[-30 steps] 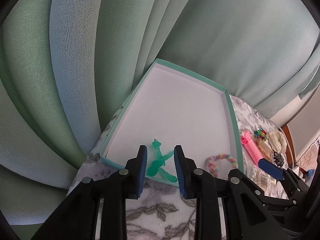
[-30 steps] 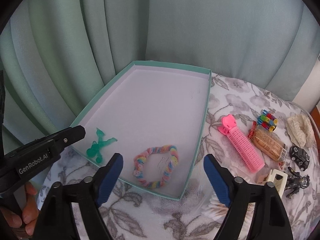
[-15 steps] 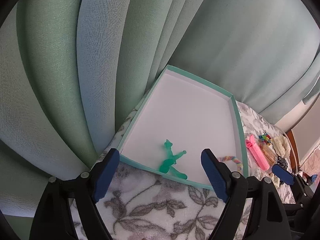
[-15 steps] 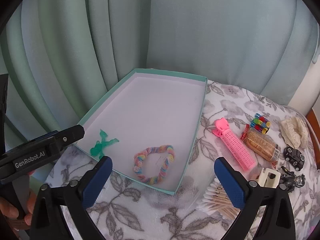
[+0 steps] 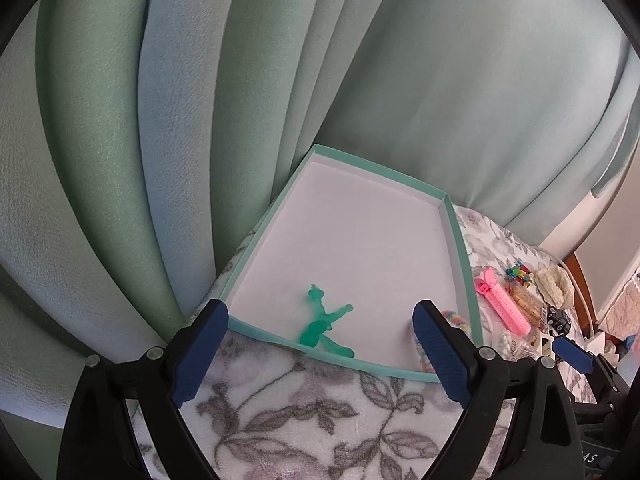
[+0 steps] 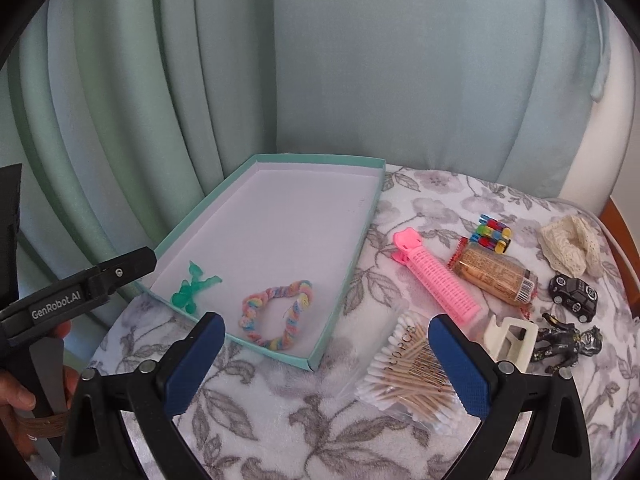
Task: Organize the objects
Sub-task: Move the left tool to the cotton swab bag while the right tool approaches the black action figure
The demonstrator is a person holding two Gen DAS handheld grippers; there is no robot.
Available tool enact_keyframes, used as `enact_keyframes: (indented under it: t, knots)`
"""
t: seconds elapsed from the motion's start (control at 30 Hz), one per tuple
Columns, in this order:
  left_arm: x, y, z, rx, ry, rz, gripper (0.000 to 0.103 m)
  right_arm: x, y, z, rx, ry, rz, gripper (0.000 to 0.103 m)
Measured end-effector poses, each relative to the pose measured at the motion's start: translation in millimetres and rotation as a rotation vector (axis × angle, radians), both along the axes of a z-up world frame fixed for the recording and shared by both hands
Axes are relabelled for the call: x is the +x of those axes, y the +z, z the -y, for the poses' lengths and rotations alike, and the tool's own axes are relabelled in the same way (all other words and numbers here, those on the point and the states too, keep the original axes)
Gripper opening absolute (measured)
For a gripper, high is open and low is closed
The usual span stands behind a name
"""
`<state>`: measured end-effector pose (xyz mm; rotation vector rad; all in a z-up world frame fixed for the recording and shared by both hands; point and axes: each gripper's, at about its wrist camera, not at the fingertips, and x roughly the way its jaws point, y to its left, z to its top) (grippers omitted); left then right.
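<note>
The left gripper (image 5: pixel 320 344) has its two blue-padded fingers (image 5: pixel 198 354) spread wide apart, and nothing is between them. It hangs above the near edge of a shallow teal box (image 5: pixel 460 240) with a white inside. The fingers touch nothing. In the box, just behind this edge, lies a small green toy figure (image 5: pixel 324 326) on its side.

The right gripper (image 6: pixel 328 364) is also wide open and empty. Its fingers (image 6: pixel 460 368) stand over the table (image 6: pixel 280 420), which is covered by a white cloth with grey flowers. The right finger is above a clear pack of cotton swabs (image 6: pixel 404 380), but I cannot tell if it touches the pack.

In the right wrist view the box holds two things: the green figure near its left corner and a pastel braided loop (image 6: pixel 276 316) beside it, apart from each other. To the right of the box, on the cloth, lie a pink hair roller (image 6: pixel 440 284), a wrapped snack bar (image 6: pixel 492 276), a bunch of small coloured clips (image 6: pixel 492 236), a cream lace piece (image 6: pixel 572 248), a black toy car (image 6: pixel 574 292), a dark toy figure (image 6: pixel 568 344) and a white plastic holder (image 6: pixel 510 338). Green curtains (image 6: pixel 200 80) hang behind the table.
</note>
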<state>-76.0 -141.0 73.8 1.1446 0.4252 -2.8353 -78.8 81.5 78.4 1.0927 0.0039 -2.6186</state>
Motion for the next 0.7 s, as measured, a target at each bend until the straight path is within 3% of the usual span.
enact_keyframes:
  t: [0.3, 0.5, 0.7]
  knots:
    - [-4, 23, -43, -0.011, -0.107, -0.044, 0.094, 3, 12, -80, -0.016, -0.195, -0.01, 0.103]
    - [-6, 35, -81, -0.005, -0.192, -0.019, 0.094, 9, 18, -138, -0.027, -0.33, -0.014, 0.103]
    - [-8, 36, -124, -0.031, -0.265, -0.006, 0.094, 19, 18, -177, -0.04, -0.396, -0.011, 0.103]
